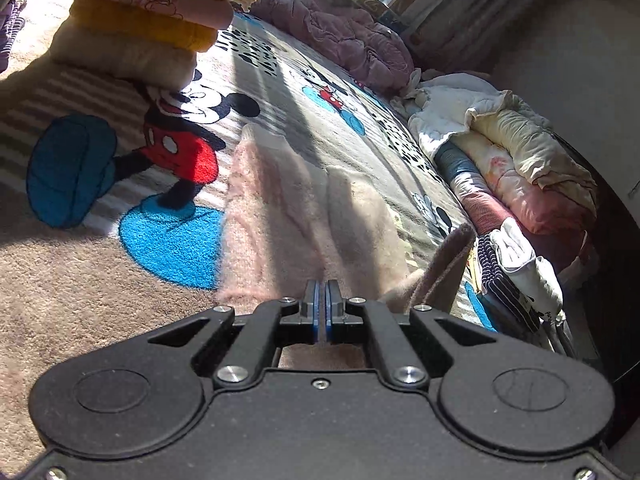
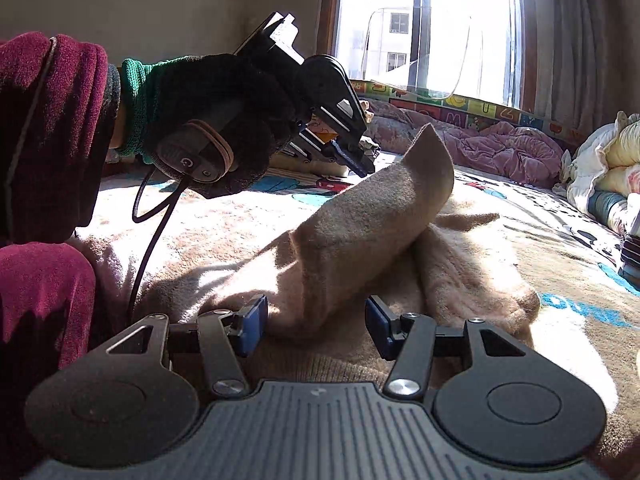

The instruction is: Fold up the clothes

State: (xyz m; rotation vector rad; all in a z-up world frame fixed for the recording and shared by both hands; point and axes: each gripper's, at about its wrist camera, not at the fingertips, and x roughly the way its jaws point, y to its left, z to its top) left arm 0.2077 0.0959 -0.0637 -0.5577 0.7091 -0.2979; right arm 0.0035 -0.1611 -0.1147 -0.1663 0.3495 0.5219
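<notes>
left hand-held gripper (image 1: 323, 294): clenched, nothing held | right hand-held gripper (image 2: 316, 322): released, straddling raised fold of pink garment (image 2: 372, 216) | on cartoon rug (image 1: 80, 168)

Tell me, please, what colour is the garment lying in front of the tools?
Pale pinkish beige garment, seen best in the right wrist view.

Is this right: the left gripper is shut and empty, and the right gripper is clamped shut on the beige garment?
Not quite. The right wrist view shows the right gripper open, pads apart, the beige garment lying between them ungripped. The left gripper is indeed shut and empty.
</notes>
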